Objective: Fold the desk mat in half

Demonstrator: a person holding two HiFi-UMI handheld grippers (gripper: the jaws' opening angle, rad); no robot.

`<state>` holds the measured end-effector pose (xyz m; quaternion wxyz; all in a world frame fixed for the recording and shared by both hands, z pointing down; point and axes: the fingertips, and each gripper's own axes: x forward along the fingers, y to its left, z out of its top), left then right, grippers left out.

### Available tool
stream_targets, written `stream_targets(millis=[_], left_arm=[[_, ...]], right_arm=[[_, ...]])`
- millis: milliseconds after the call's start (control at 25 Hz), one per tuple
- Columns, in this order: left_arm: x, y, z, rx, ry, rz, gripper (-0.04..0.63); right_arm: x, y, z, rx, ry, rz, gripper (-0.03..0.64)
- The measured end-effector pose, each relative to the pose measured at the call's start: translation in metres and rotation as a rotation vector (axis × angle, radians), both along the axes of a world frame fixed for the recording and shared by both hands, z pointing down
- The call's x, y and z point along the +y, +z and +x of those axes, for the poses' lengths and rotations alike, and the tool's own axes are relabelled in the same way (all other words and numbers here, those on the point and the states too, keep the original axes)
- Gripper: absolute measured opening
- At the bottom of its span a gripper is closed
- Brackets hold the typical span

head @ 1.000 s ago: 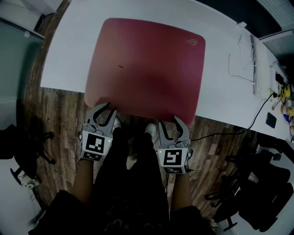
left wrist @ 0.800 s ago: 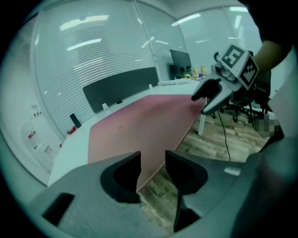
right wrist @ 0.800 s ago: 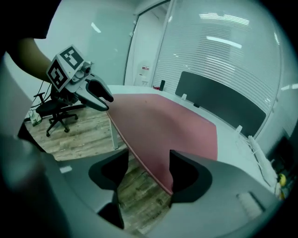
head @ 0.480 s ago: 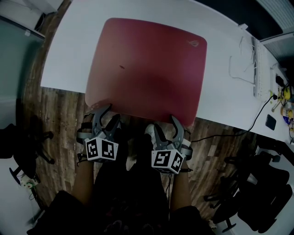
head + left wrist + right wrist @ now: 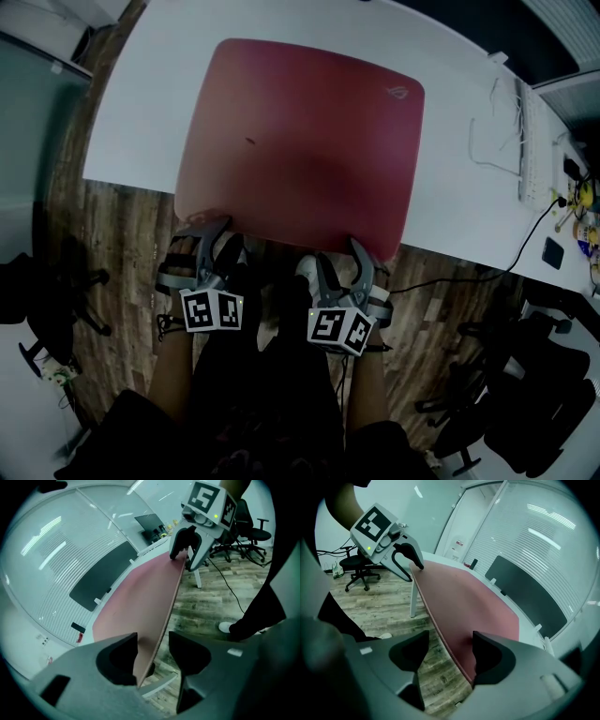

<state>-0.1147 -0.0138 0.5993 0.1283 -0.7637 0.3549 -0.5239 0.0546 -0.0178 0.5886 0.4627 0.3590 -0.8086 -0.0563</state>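
Observation:
A dark red desk mat [image 5: 300,141] lies flat on the white table [image 5: 131,103], and its near edge overhangs the table's front. My left gripper [image 5: 214,246] is at the mat's near left corner and my right gripper [image 5: 342,264] at its near right corner. In the left gripper view the mat's edge [image 5: 161,620] runs between the jaws of the left gripper [image 5: 152,656], which stand apart from it. The right gripper [image 5: 450,656] straddles the mat's edge [image 5: 452,644] the same way. Both pairs of jaws have just been opening, and neither presses on the mat.
A white cable and a long white strip [image 5: 520,141] lie at the table's right end, near a dark phone [image 5: 553,246]. A black cable [image 5: 469,267] drops to the wooden floor. Office chairs [image 5: 525,394] stand at the right and another [image 5: 56,300] at the left.
Both grippers have rolled about their own axes, so their marker cubes now show an edge. Their jaws have widened around the mat's near edge, and the left gripper has sunk slightly.

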Motion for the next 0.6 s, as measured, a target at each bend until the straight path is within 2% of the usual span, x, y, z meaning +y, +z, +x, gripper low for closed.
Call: stream_targets(millis=[160, 400, 600], left_arm=[[-0.0041, -0.0003, -0.0042, -0.020, -0.007, 0.024, 0.204], [-0.0069, -0.0029, -0.0035, -0.049, 0.017, 0.037, 0.200], [-0.0013, -0.0053, -0.0015, -0.029, 0.020, 0.036, 0.139]], right_arm=[[-0.0030, 0.0012, -0.0015, -0.008, 0.012, 0.005, 0.301], [-0.0053, -0.0022, 0.0038, 0.005, 0.024, 0.036, 0.247], [-0.0055, -0.0049, 0.0040, -0.008, 0.016, 0.034, 0.241]])
